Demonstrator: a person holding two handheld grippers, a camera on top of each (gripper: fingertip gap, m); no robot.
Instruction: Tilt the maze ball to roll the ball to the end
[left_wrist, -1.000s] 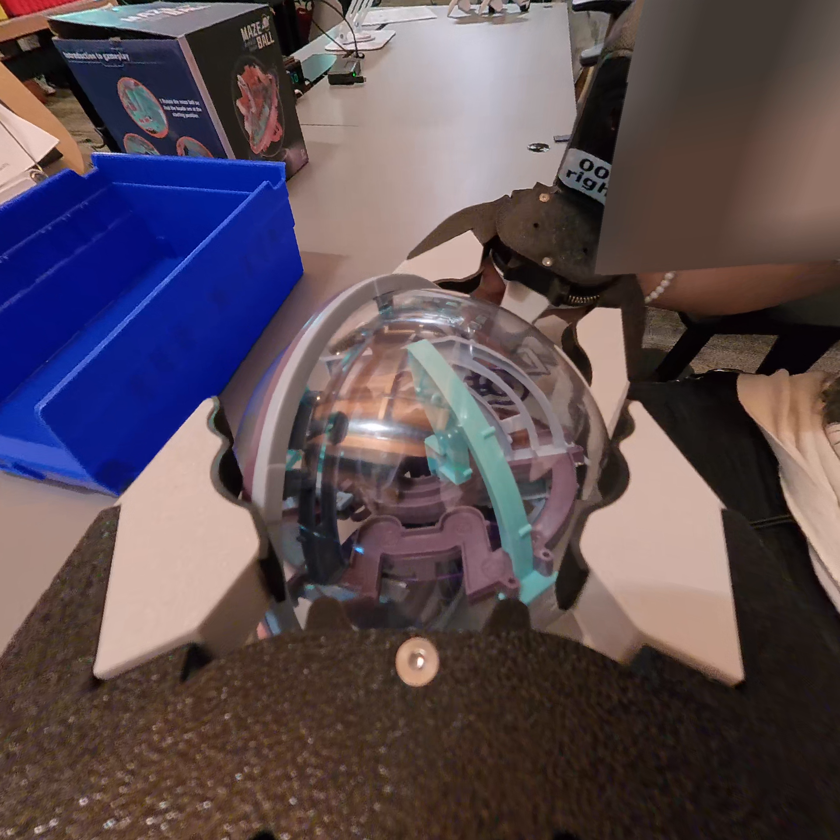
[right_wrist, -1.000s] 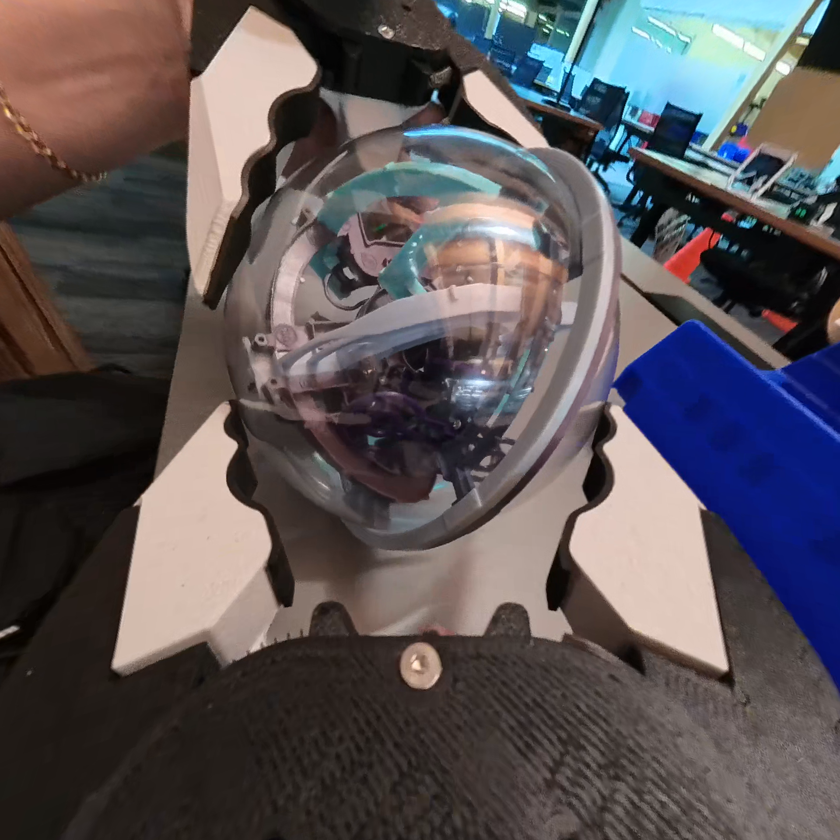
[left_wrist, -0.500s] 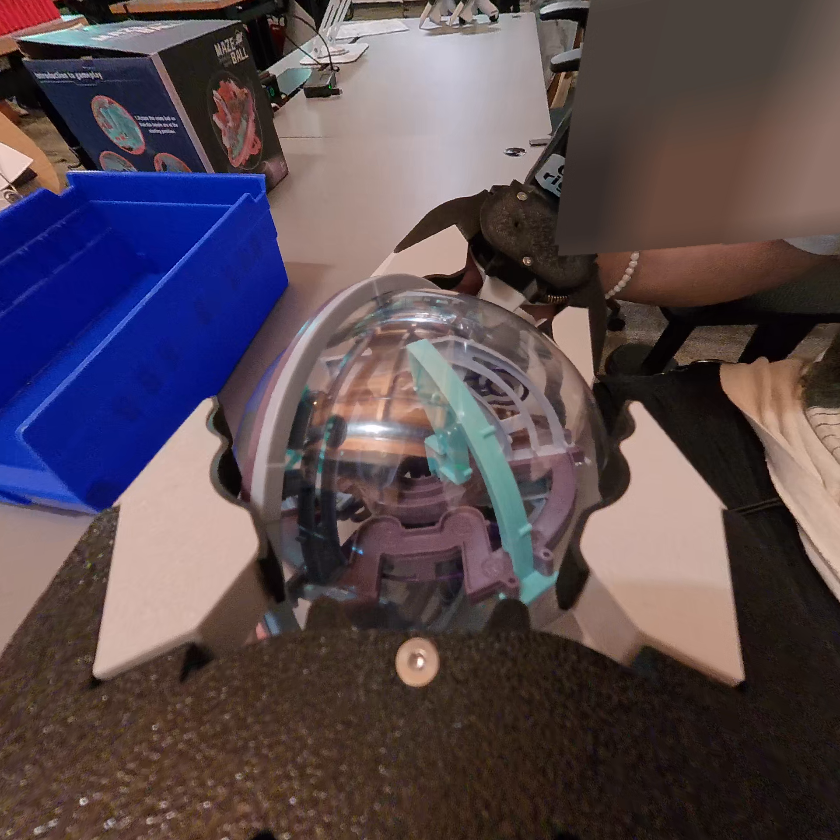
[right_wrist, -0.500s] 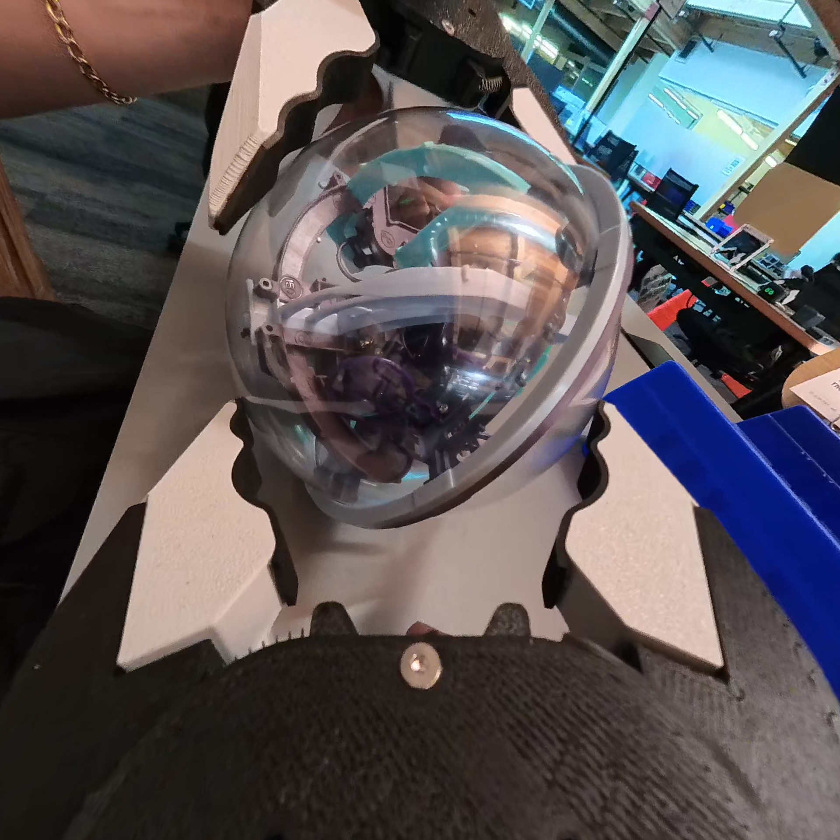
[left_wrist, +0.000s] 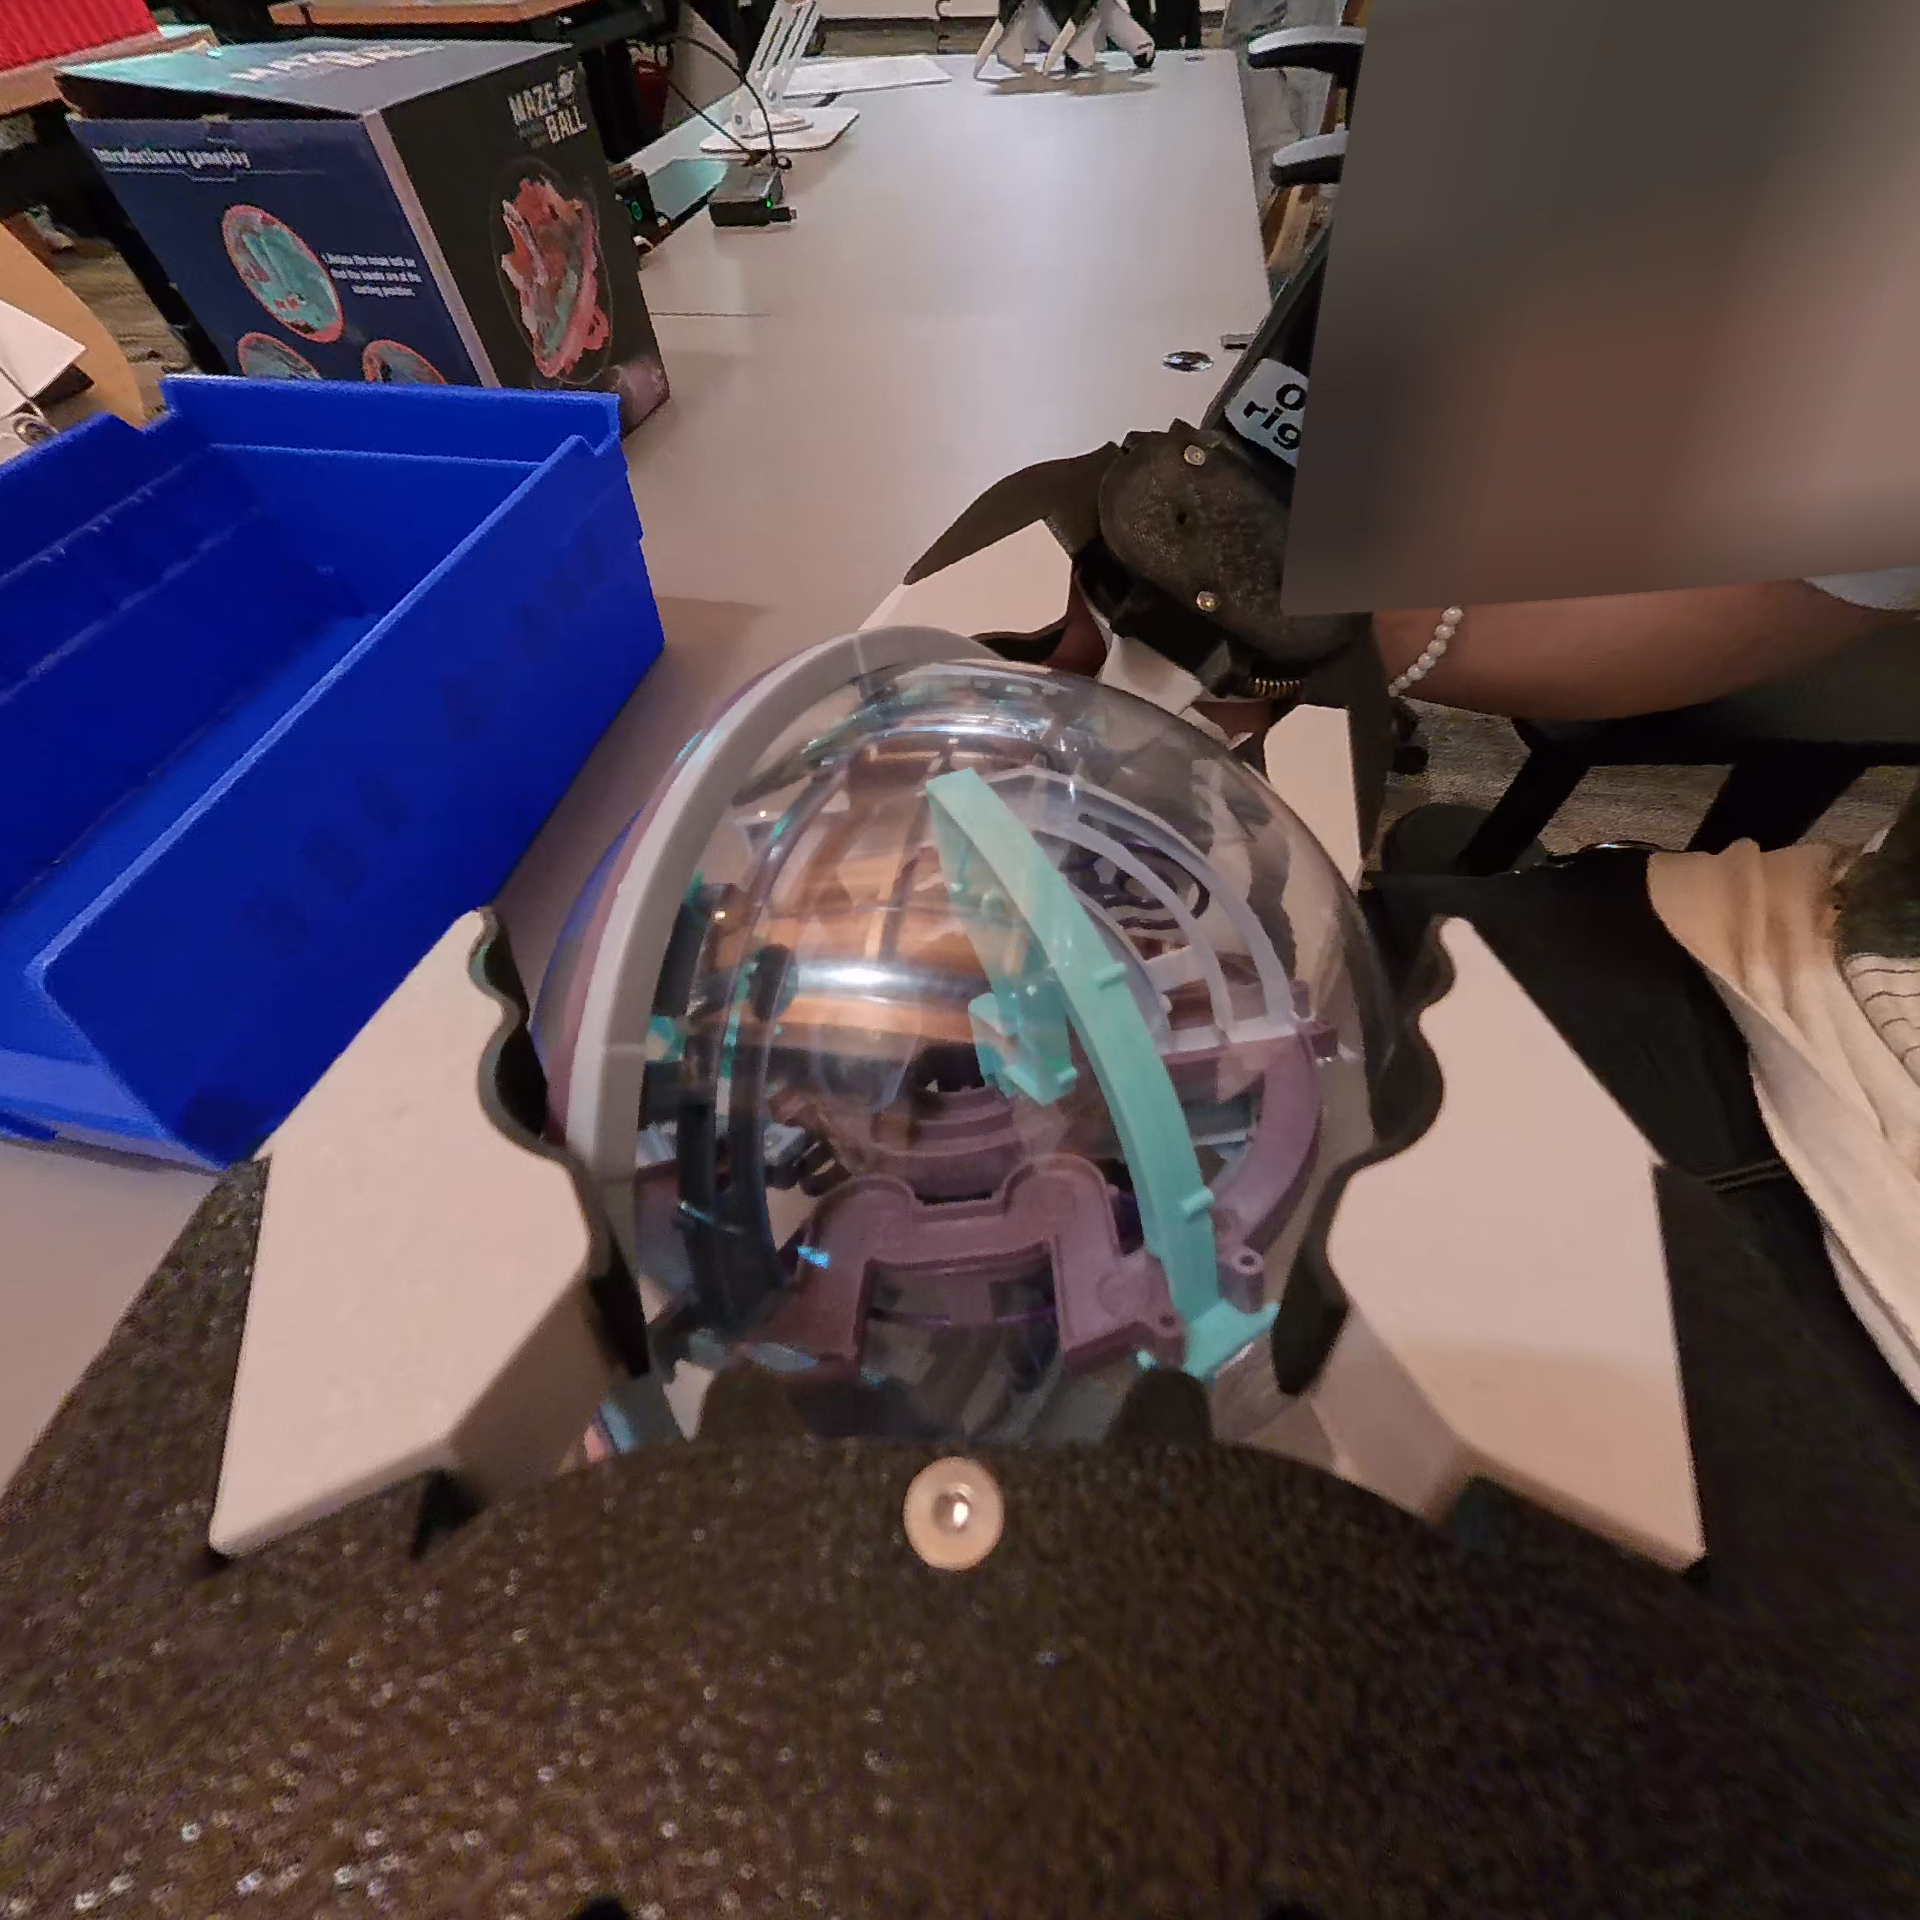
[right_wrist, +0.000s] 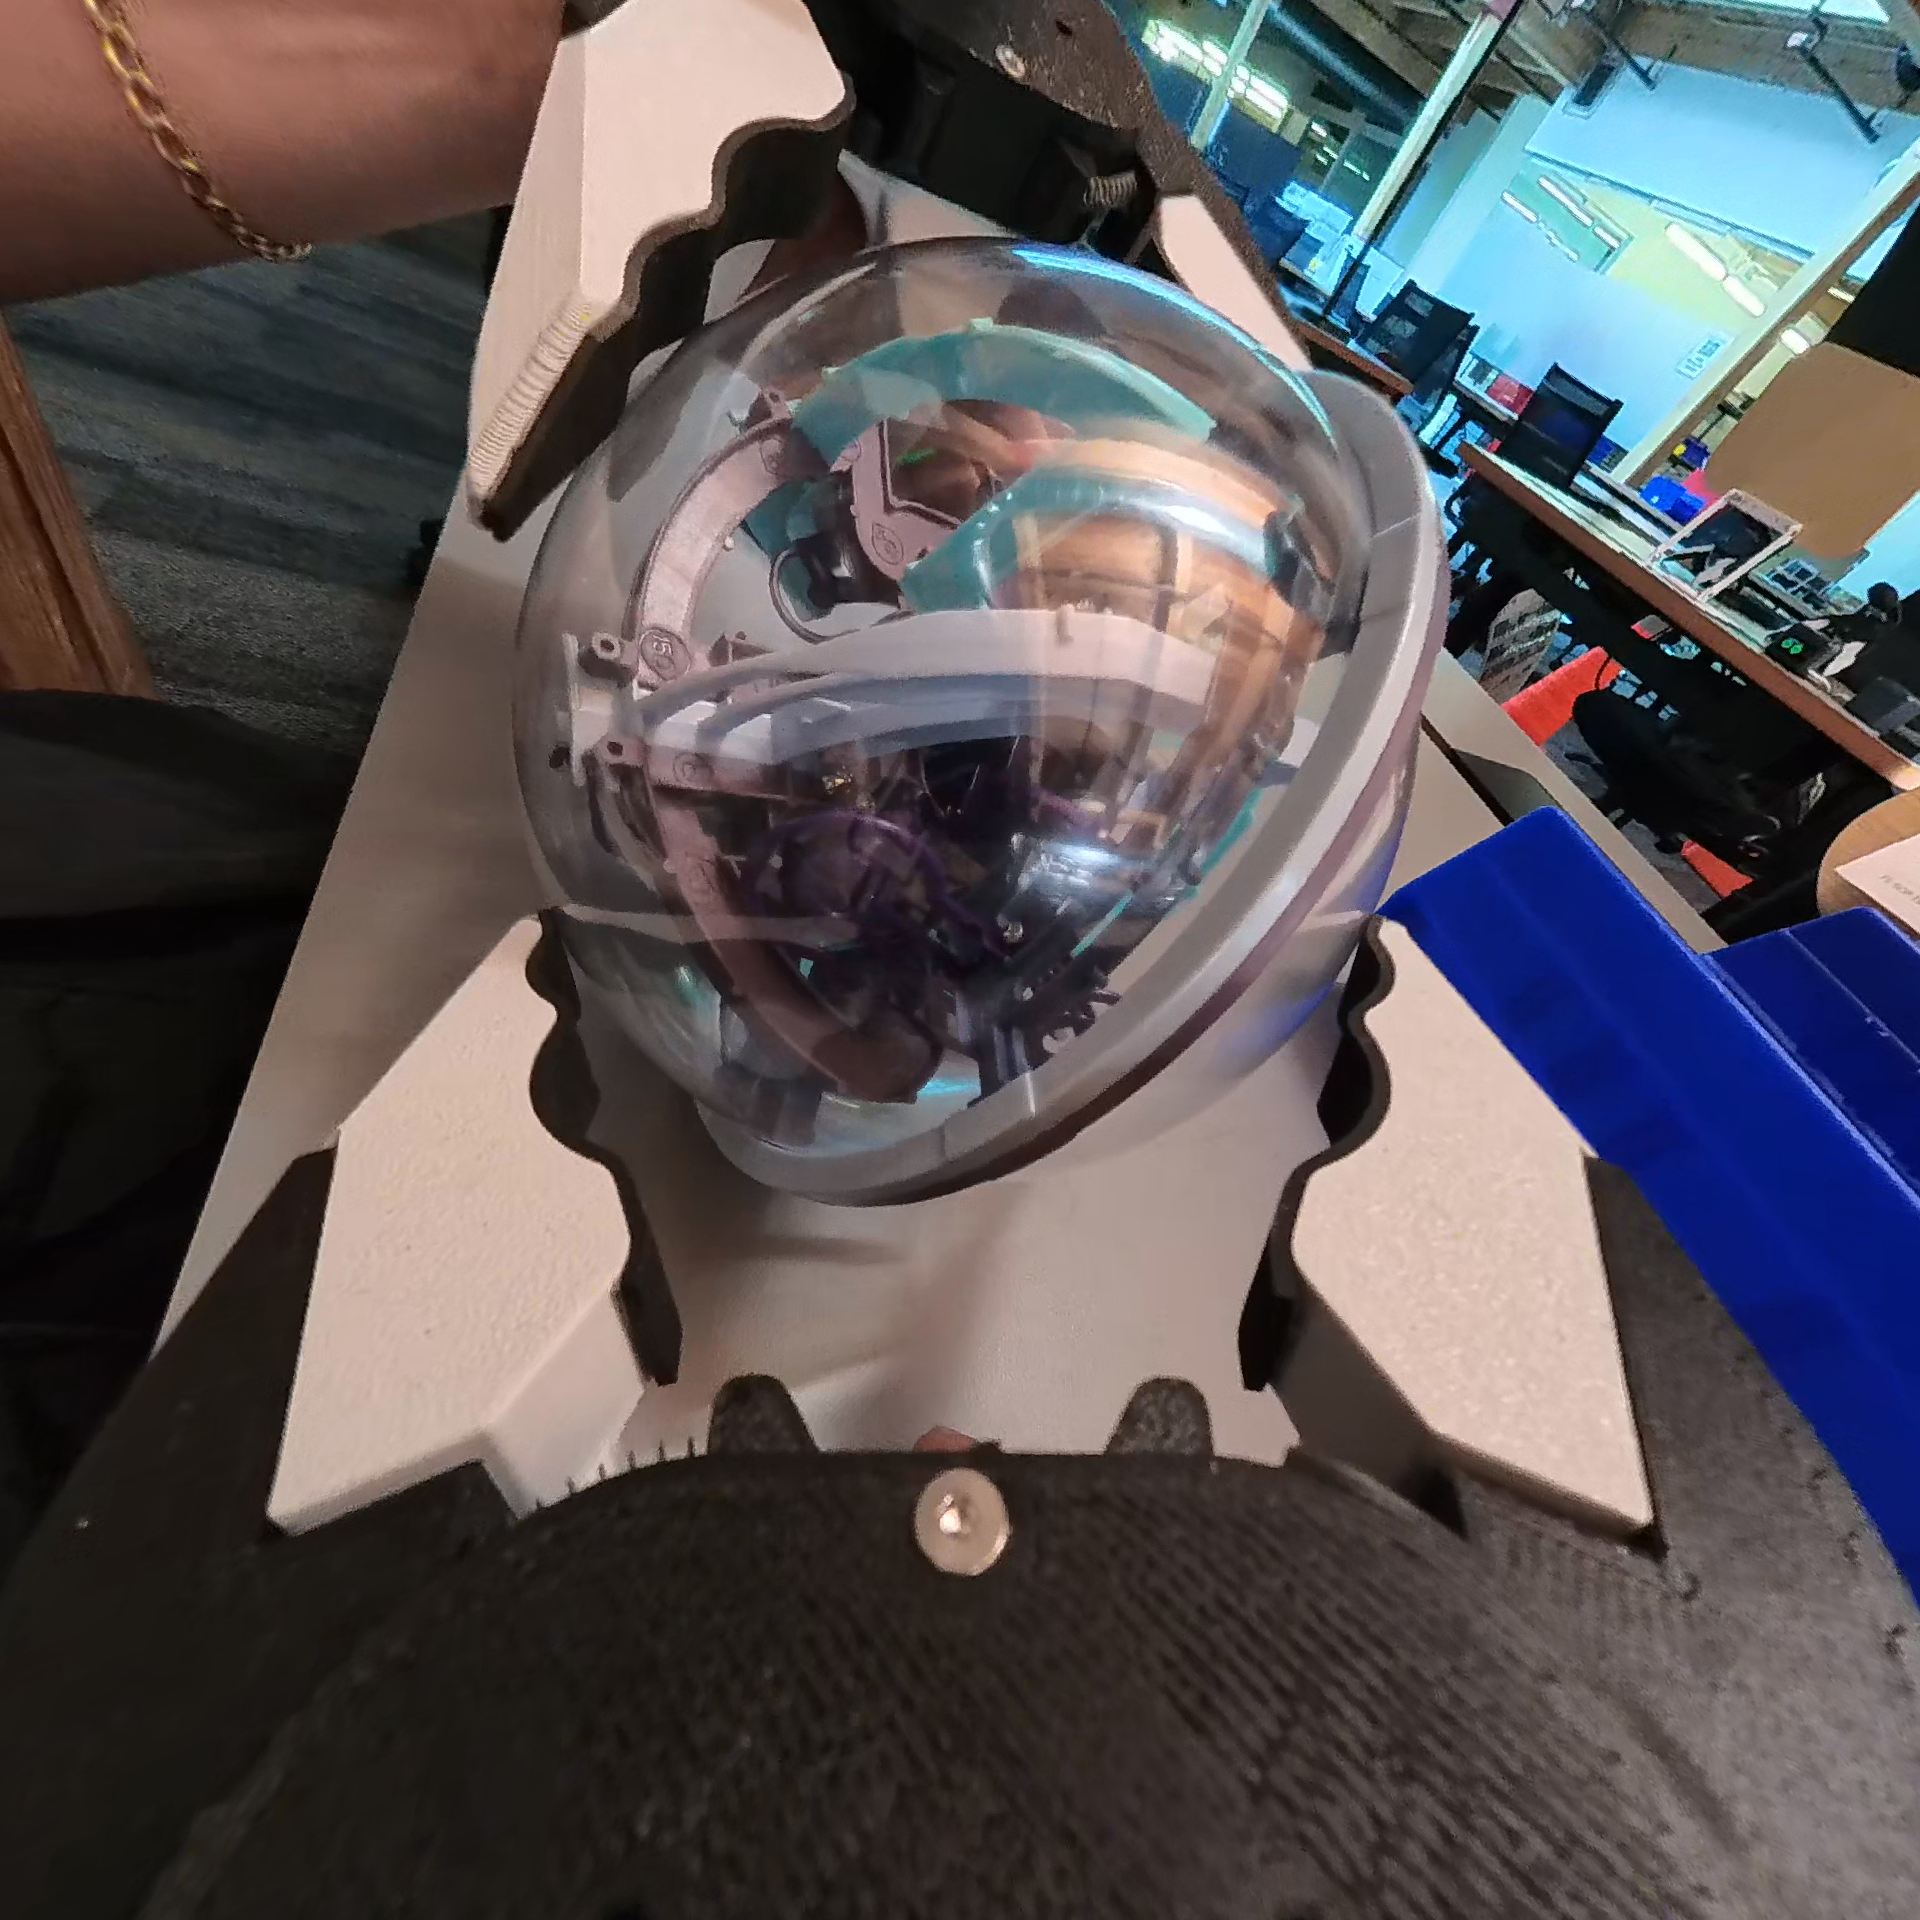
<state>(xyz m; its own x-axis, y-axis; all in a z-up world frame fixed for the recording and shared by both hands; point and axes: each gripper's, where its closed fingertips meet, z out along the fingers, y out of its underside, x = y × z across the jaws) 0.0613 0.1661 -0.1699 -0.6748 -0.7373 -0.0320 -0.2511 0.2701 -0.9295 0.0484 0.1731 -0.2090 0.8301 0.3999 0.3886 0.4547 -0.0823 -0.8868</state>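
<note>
Keep both wide-open grippers, left (left_wrist: 961, 1039) and right (right_wrist: 956, 1039), pressed on the clear maze ball (left_wrist: 966, 1039) between them, and tip slowly so the hidden little ball rolls gently.

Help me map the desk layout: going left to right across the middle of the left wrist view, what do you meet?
Blue bin → left gripper's left finger → maze ball → its right finger → person's white garment.
</note>
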